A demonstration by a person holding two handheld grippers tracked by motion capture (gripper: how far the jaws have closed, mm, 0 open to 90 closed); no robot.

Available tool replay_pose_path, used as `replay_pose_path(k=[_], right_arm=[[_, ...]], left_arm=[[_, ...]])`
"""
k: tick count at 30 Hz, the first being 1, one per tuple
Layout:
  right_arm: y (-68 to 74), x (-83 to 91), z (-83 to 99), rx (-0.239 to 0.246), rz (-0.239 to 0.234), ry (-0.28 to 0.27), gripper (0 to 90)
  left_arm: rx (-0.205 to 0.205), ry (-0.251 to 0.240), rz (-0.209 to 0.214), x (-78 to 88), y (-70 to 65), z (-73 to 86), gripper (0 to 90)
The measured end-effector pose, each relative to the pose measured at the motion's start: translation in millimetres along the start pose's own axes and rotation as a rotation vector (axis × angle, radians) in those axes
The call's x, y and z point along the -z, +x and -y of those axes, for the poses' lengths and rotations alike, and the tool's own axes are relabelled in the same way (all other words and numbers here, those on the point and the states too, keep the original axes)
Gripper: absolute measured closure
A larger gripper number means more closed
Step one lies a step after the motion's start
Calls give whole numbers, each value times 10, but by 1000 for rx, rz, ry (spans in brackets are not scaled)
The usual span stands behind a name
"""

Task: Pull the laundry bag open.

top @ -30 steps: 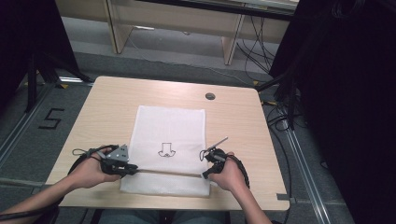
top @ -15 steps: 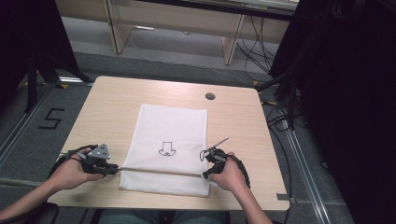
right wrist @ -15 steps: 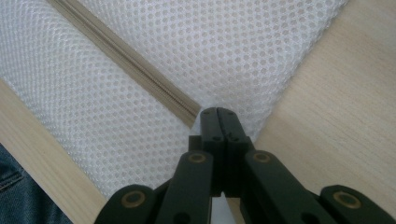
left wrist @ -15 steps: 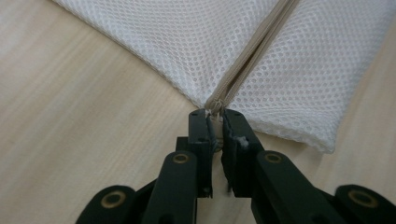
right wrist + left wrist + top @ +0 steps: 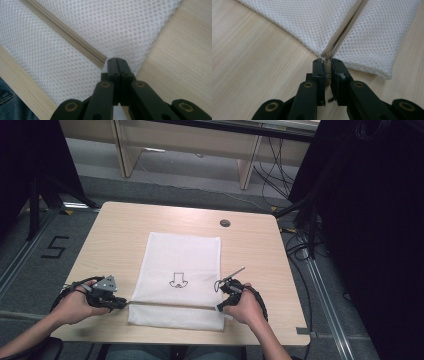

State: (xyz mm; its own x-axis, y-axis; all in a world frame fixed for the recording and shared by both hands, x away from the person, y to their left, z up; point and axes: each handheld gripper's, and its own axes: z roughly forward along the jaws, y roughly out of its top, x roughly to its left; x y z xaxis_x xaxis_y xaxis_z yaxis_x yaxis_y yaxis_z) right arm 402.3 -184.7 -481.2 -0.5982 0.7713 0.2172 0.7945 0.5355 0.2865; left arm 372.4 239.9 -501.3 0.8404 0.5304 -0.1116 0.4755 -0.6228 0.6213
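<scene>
One fixed overhead camera and two tool-mounted close-ups, all meeting on the near edge of the worktop.

The high view looks forward and down from above the person's side, far enough back to take in the whole worktop (image 5: 125, 227), the floor around it and both forearms entering from the bottom. The left gripper view rides on the left tool (image 5: 327, 67), looking along its black jaws from very near the surface toward the mesh bag (image 5: 312, 22) and its zipper (image 5: 342, 30). The right gripper view rides on the right tool (image 5: 116, 62), equally close, facing the same bag's other end. All three views share the bag's zipper strip and the wood beside it.
</scene>
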Motion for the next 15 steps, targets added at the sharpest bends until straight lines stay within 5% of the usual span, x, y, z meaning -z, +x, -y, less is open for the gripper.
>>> replay_pose_path(k=[2, 4, 6, 8, 10, 15], right_arm=[[12, 8, 5, 0, 1, 2, 900], [29, 10, 23, -3, 8, -11, 899], [30, 13, 35, 3, 0, -23, 858], [51, 29, 42, -16, -28, -37, 683], [78, 56, 56, -9, -9, -56, 681], [66, 195, 54, -3, 10, -196, 601]], left_arm=[[-25, 5, -16, 15, 19, 4, 793], [-8, -12, -13, 45, 22, 4, 671], [15, -108, -3, 103, -3, -2, 557], [0, -177, -14, 161, 16, 6, 458], [3, -220, -25, 187, 47, 37, 404], [-22, -202, -50, 167, 129, 62, 293]])
